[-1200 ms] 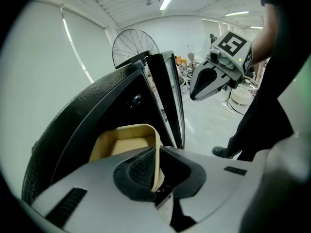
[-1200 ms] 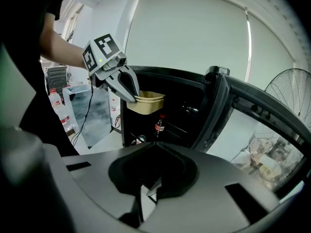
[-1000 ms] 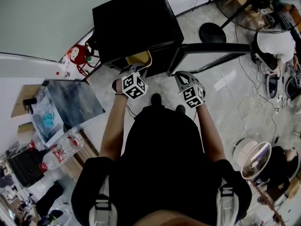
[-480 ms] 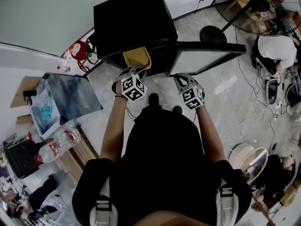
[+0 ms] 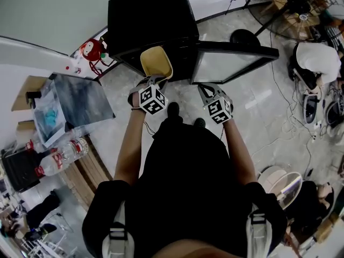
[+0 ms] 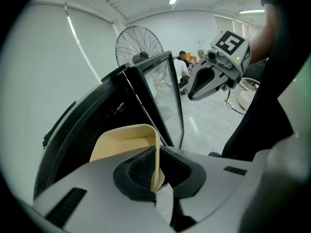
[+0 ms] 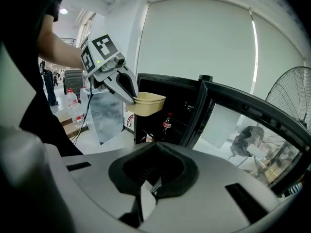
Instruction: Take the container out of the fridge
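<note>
A pale yellow plastic container point(image 5: 156, 62) hangs in front of the open black mini fridge point(image 5: 150, 20), just outside its opening. My left gripper point(image 5: 152, 80) is shut on the container's near wall; in the left gripper view the thin wall point(image 6: 156, 164) stands pinched between the pads. My right gripper point(image 5: 206, 87) hovers beside it, below the open glass door point(image 5: 231, 63), with its jaws shut on nothing point(image 7: 154, 176). From the right gripper view the left gripper point(image 7: 124, 86) holds the container point(image 7: 148, 103) level before the fridge, and a dark bottle point(image 7: 166, 123) stands inside.
The fridge door stands swung out to the right. A standing fan point(image 5: 290, 9) and cables lie at the far right, near a seated person point(image 5: 317, 58). At left are a red toy point(image 5: 88, 52), a low table with a tray point(image 5: 75, 106) and water bottles point(image 5: 62, 157).
The yellow container has come out of the fridge toward me, and more of it shows above the left gripper. The right gripper has hardly moved.
</note>
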`<state>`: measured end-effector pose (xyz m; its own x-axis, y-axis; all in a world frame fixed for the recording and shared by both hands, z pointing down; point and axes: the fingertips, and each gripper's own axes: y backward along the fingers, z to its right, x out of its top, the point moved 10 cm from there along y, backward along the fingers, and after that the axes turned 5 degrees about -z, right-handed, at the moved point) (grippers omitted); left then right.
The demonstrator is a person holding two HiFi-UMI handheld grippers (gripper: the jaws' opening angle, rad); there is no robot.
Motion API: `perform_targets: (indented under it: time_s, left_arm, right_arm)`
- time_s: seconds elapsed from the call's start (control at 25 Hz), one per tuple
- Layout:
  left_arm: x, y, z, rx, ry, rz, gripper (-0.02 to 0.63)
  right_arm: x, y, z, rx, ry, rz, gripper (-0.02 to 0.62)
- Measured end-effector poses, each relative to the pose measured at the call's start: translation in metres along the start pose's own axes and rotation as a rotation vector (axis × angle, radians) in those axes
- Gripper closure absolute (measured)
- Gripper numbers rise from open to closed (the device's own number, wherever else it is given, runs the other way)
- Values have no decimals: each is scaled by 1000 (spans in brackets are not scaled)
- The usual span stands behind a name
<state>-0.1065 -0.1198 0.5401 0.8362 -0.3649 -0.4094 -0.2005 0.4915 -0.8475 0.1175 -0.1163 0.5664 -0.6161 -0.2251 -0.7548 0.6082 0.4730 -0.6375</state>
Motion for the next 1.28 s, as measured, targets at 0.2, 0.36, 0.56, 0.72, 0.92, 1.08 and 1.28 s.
perform_targets:
  time_s: [0.2, 0.36, 0.56, 0.72, 0.92, 1.08, 1.28]
  left_arm:
    - [2, 6, 13, 6, 13, -6, 569]
    - [7, 8, 25, 9, 23, -11, 569]
    - [12, 10, 39, 14, 31, -18, 569]
    - [16, 12, 51, 19, 40, -21, 568]
    - [21, 15, 67, 28, 52, -24, 568]
    - [24, 18, 80, 34, 64, -26, 569]
    - [22, 23, 94, 44, 82, -37, 568]
  right_arm:
    - [-4, 8, -3, 12, 6, 7, 595]
    - [-12, 15, -4, 22, 9, 9, 596]
    - [-20, 24, -4, 31, 17, 13, 596]
    - [-28, 32, -5, 40, 23, 16, 596]
    - [-37, 42, -7, 51, 33, 22, 596]
    - [-42, 51, -10, 60, 51, 23, 596]
    - [-42, 61, -17, 71, 82, 34, 596]
